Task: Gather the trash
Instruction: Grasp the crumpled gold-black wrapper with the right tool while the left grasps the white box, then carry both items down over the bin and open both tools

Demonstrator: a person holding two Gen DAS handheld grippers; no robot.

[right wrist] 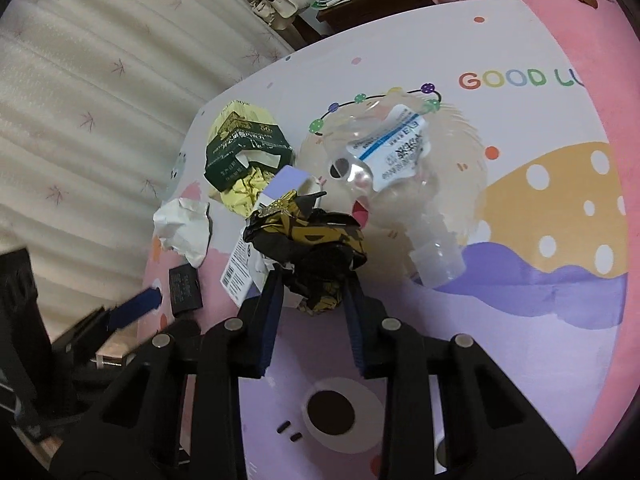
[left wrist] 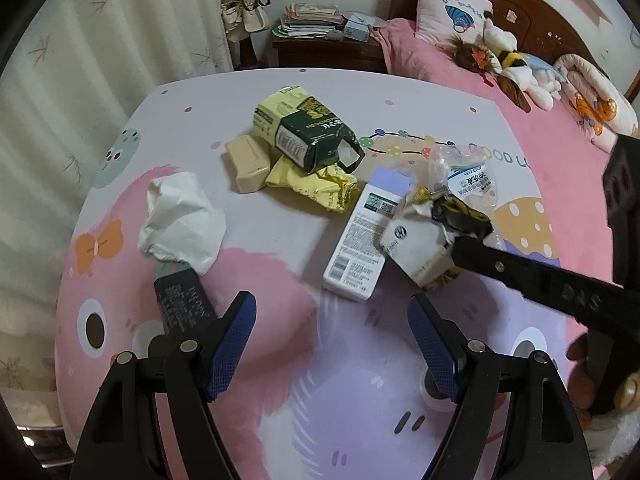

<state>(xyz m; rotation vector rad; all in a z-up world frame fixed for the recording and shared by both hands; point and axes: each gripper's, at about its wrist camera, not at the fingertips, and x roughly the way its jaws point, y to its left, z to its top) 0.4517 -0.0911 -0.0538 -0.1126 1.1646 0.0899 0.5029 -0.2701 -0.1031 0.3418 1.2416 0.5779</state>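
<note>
My right gripper (right wrist: 314, 280) is shut on a crumpled black-and-gold wrapper (right wrist: 312, 240), which also shows in the left wrist view (left wrist: 460, 216) over the end of a white and purple box (left wrist: 360, 248). A crushed clear bottle (right wrist: 392, 152) lies just beyond it. My left gripper (left wrist: 330, 304) stands open and holds nothing, low over the cartoon mat (left wrist: 280, 92). To its left lie a white tissue (left wrist: 180, 220) and a small black box (left wrist: 184, 304). Farther back sit a green carton (left wrist: 316, 136), a beige block (left wrist: 248, 164) and a yellow wrapper (left wrist: 316, 184).
The mat lies on a pink bed. A pillow and plush toys (left wrist: 512, 64) are at the back right. A dark nightstand (left wrist: 324, 44) stacked with books stands behind, and a cream curtain (left wrist: 80, 80) hangs at the left. A hand (left wrist: 624, 388) holds the right gripper.
</note>
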